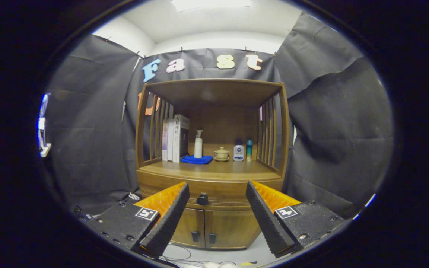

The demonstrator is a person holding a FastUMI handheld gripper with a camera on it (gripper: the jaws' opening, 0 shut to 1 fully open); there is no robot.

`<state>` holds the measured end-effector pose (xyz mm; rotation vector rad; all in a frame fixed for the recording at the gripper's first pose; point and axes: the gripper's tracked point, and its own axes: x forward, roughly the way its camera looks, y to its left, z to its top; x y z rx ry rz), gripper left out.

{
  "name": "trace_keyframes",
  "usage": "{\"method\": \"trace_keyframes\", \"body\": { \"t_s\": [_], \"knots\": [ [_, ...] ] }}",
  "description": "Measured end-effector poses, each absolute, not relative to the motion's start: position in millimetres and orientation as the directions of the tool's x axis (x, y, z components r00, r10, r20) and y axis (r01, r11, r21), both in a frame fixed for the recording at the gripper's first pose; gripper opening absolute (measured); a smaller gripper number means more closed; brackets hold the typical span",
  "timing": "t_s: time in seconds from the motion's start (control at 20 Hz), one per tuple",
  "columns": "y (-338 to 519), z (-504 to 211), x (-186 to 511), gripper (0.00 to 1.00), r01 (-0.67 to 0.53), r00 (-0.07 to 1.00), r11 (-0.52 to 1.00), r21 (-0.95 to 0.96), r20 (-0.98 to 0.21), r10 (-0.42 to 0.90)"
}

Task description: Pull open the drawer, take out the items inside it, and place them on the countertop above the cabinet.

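So the camera rides on the tool (217, 188) and looks forward along its spread-apart fingers, straight at the front of the wooden cabinet (210, 175). It sits a little way back from the cabinet, roughly level with the drawer knob (202, 199).

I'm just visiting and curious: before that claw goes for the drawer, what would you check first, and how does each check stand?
1. Claw open, nothing held: ok.
2. Drawer knob in sight between the fingers: ok.
3. Drawer opened: not ok, closed.
4. Claw touching the knob: not ok, apart from it.
5. Bare countertop in front of the blue cloth and lidded cup: ok.
6. Items inside the drawer: cannot tell.
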<state>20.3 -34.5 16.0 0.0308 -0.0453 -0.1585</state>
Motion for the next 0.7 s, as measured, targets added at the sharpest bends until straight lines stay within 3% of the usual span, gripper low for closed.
{"method": "trace_keyframes", "body": {
  "t_s": [0.7],
  "knots": [
    [-24.6, -33.6, 138.0, 1.00, 0.169, 0.984, 0.986, 0.008, -0.050, -0.168]
  ]
}}
